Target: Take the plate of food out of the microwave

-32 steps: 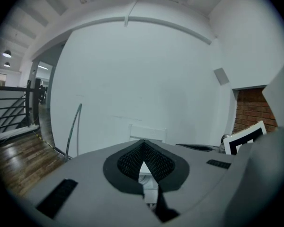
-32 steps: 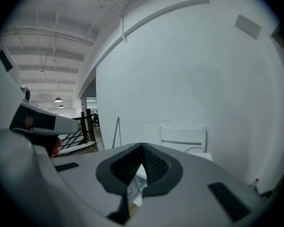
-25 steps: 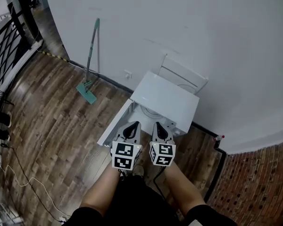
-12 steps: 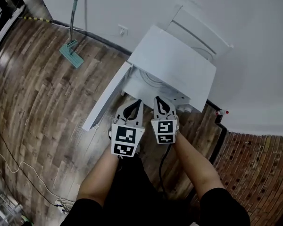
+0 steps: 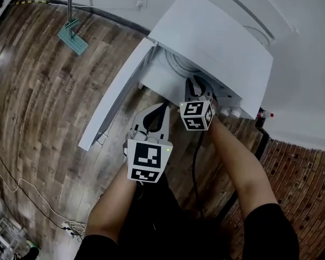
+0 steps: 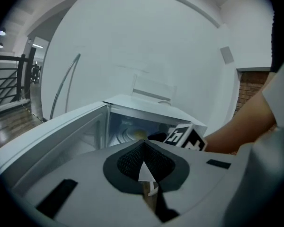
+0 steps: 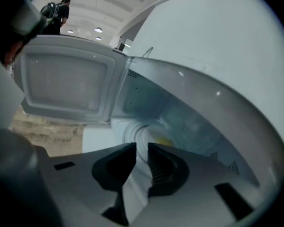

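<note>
A white microwave (image 5: 216,37) stands on the wooden floor with its door (image 5: 114,102) swung open to the left. Inside lies a white plate (image 7: 135,129) with yellow food (image 7: 164,141) on it; the plate (image 6: 131,135) also shows in the left gripper view. My right gripper (image 5: 197,88) reaches into the mouth of the cavity. Its jaws (image 7: 142,150) are opening, with nothing between them, and point at the plate from short of it. My left gripper (image 5: 154,118) hangs back outside the microwave, shut and empty (image 6: 144,148).
A green mop (image 5: 70,31) leans on the white wall at the far left, near a wall socket (image 5: 141,2). Cables (image 5: 21,199) trail over the floor at the left. A brick surface (image 5: 303,167) lies to the right. A person (image 7: 57,15) stands far behind the door.
The right gripper has moved forward from beside the left one into the microwave opening, and its jaws have parted. The left gripper has stayed back. The microwave now fills more of the head view.
</note>
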